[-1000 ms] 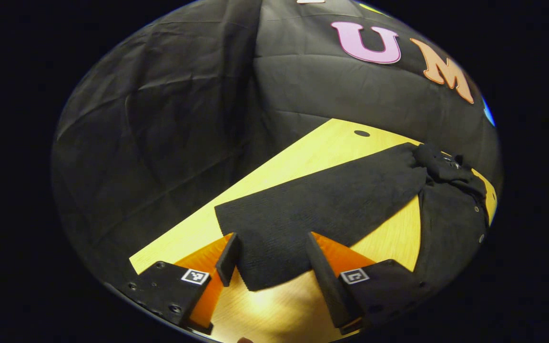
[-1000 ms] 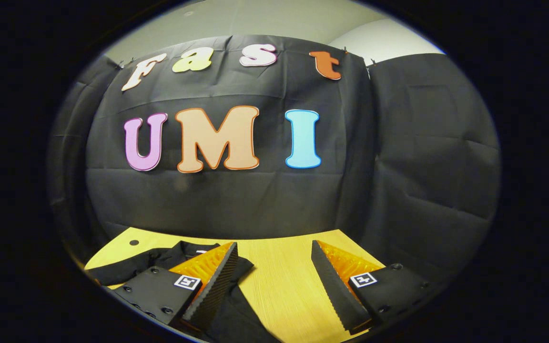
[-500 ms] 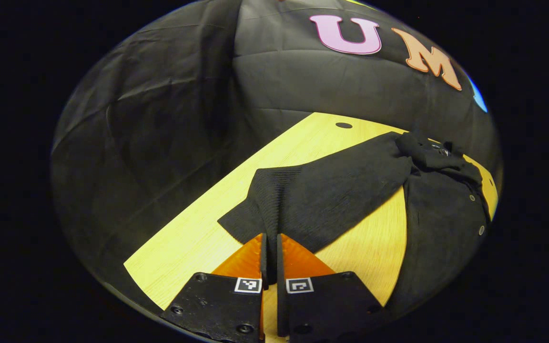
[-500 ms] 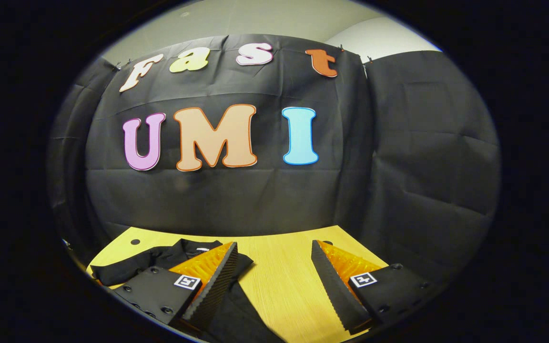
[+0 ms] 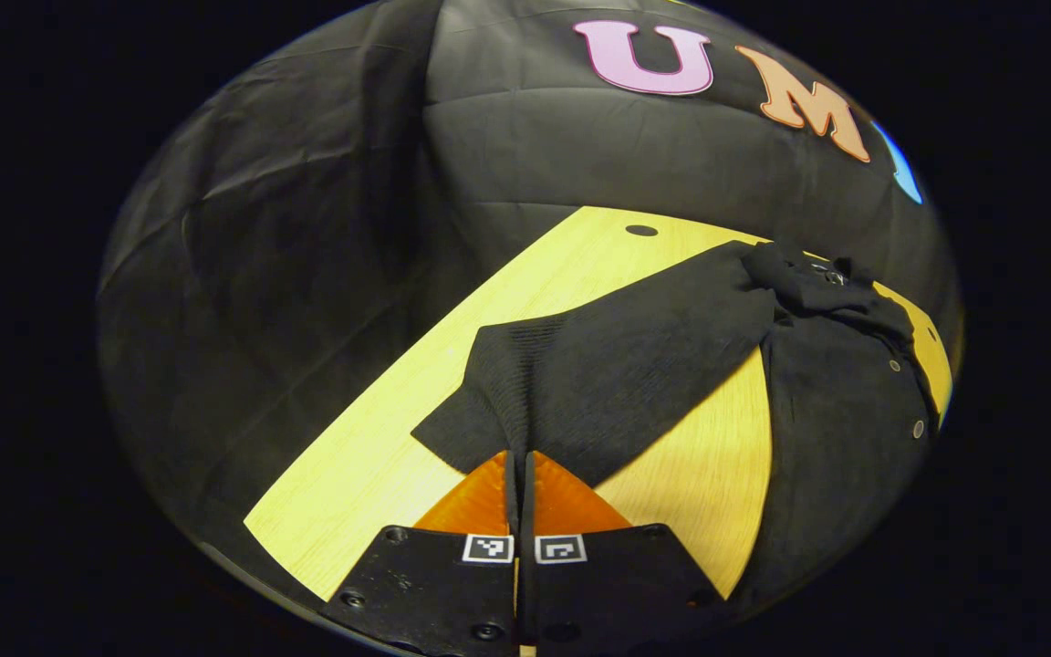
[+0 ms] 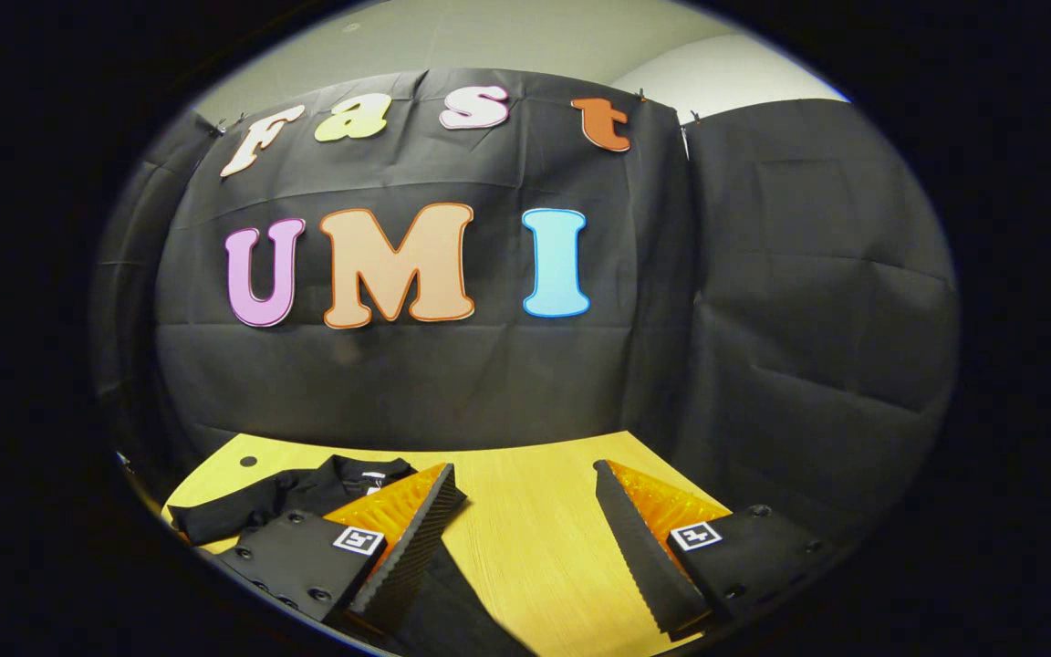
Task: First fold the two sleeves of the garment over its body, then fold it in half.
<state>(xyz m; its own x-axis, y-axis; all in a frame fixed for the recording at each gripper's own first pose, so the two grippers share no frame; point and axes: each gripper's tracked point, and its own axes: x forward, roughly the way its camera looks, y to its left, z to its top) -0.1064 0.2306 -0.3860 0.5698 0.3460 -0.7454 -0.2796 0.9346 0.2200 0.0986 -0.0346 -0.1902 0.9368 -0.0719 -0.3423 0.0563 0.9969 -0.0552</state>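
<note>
Black knit sleeve (image 5: 608, 365) pinched at cuff by left gripper (image 5: 520, 474); long axis running away toward garment (image 5: 845, 401) collar, body lying right of sleeve on desk (image 5: 379, 456). Right gripper (image 6: 525, 520) spread, farther from sleeve.

Your left gripper (image 5: 519, 474), spread wide around the sleeve (image 5: 598, 365) end a second ago, has closed and now pinches the cuff (image 5: 475, 415), bunching it into a ridge and drawing it up off the table (image 5: 352, 474).
</note>
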